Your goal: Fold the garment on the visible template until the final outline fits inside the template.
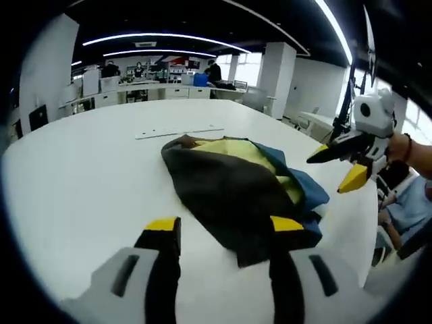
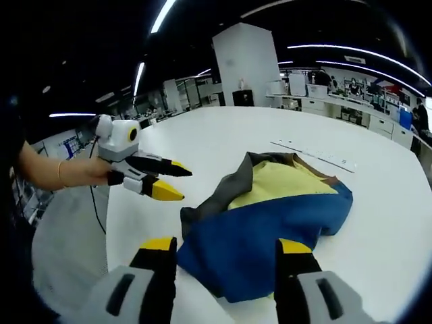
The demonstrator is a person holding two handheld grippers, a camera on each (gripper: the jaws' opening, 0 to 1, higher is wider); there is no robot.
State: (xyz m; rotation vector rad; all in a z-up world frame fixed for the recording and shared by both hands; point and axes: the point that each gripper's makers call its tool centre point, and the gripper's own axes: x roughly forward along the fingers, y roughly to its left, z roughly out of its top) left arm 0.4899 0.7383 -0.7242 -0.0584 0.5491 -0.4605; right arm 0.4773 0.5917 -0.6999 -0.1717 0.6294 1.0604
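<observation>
Garment (image 1: pixel 233 185): a loose, crumpled heap on the white worktop (image 1: pixel 88 169), lying roughly midway between the two tongs. From the left gripper view its dark grey side faces the camera, with yellow and blue layers showing along the far edge. From the right gripper view (image 2: pixel 270 223) the blue panel lies nearest, the yellow above it and the grey flap trailing to the left. No edge is yet squared, so folding appears to be at an early stage.

Left tongs (image 1: pixel 226 233): released, jaws spread wide and empty, poised just short of the near grey edge, probably to pinch a hem. In the right gripper view they (image 2: pixel 172 181) hover left of the heap, clear of the cloth.

Right tongs (image 2: pixel 226 253): likewise released and empty, jaws straddling the near blue edge without gripping it. In the left gripper view they (image 1: pixel 337 165) hang above the right side of the heap.

Strip (image 1: pixel 179 132): a thin pale bar lying flat beyond the garment, apart from it; whether it belongs to the template cannot be told.

Background: office desks and ceiling lights.
</observation>
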